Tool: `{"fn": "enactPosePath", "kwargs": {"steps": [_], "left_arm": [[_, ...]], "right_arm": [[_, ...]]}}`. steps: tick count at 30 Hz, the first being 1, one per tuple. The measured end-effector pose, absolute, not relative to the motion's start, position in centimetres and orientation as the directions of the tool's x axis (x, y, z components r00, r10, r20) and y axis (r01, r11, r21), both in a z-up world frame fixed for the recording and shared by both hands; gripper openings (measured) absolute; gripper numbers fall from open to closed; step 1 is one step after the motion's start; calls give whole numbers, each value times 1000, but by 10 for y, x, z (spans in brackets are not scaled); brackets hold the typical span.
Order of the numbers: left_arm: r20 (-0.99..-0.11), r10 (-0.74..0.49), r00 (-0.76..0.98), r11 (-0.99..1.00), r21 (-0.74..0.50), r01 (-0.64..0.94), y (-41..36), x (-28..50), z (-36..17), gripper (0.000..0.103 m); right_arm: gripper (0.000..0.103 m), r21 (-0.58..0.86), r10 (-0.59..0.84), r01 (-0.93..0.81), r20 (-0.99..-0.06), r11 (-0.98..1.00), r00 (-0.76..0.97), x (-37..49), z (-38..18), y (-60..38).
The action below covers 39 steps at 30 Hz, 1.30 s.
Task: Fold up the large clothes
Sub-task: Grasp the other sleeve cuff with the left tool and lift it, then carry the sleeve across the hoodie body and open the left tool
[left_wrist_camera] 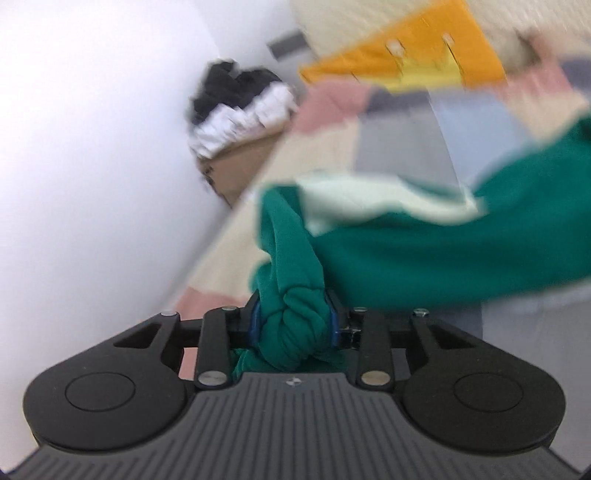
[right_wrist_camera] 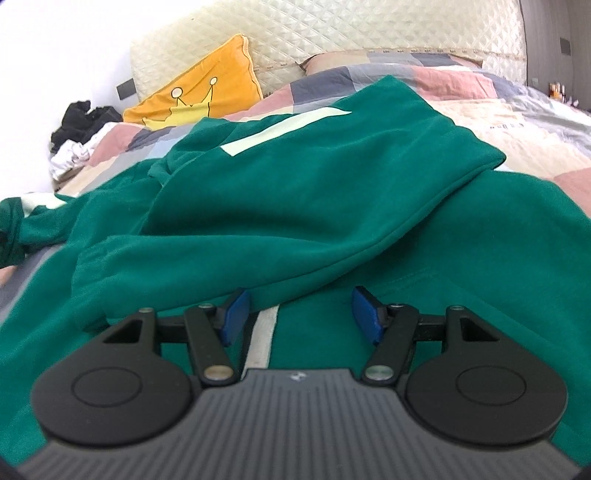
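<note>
Between the blue pads of the left gripper (left_wrist_camera: 293,325), in the left wrist view, sits a thick bunch of the green garment (left_wrist_camera: 424,254); the jaws are closed tight on that wad, with cloth bulging out on both sides of them. From the jaws the garment stretches away to the right, lifted off the bed, and a pale mint stripe (left_wrist_camera: 380,201) runs along its upper edge. This view is blurred. Beyond the garment lies the patchwork bedspread (left_wrist_camera: 402,129) in pink, grey and cream squares, and further beyond that an orange cushion (left_wrist_camera: 417,59). Left of the garment, against the white wall (left_wrist_camera: 92,147), a cardboard box (left_wrist_camera: 240,166) holds a heap of black and white clothes (left_wrist_camera: 240,107).

Over the same green garment (right_wrist_camera: 295,206), in the right wrist view, hovers the right gripper (right_wrist_camera: 300,317), its jaws spread wide and holding nothing. The garment lies spread across the patchwork bedspread (right_wrist_camera: 480,110), with one part folded over the rest and a pale stripe (right_wrist_camera: 284,131) on that upper layer; a white band (right_wrist_camera: 260,339) shows on the cloth just under the jaws. Behind the garment the orange cushion (right_wrist_camera: 207,88) leans on a quilted cream headboard (right_wrist_camera: 369,33).
</note>
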<state>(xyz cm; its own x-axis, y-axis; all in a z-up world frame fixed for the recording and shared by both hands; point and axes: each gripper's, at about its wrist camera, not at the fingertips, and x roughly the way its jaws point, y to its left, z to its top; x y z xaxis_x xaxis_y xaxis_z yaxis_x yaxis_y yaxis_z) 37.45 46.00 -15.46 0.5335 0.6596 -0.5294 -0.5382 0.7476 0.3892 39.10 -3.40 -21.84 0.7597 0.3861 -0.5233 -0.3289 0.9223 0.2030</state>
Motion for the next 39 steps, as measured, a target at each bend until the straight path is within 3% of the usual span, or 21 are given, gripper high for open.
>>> {"fn": "enactPosePath", "kwargs": {"steps": [8,12,18,29,34,39], "left_arm": [[-474,547,690,807,80,-585,448,333,20,36],[-454,439,776,847,-79,-525,410,319,99,35],[-420,319,850,917,-89,-388,305,323,170,35],[-414,193,889,979,18,-204,106,353,183,35],[-451,117,885,993,31,-116,28,368,151,35],[-511,33,859,999,24,-24,-36,385,91,36]], "right_arm": [[64,269,425,-332,-487,904,763,385,-207,-45],[64,329,459,-336,-450,883,766,379,-194,-60],[64,396,491,-341,-384,853,782,368,-174,-85],[65,448,508,-343,-327,825,796,350,-148,-129],[65,506,515,-323,-303,800,802,344,-133,-163],[65,477,483,-309,-301,823,822,339,-116,-198]]}}
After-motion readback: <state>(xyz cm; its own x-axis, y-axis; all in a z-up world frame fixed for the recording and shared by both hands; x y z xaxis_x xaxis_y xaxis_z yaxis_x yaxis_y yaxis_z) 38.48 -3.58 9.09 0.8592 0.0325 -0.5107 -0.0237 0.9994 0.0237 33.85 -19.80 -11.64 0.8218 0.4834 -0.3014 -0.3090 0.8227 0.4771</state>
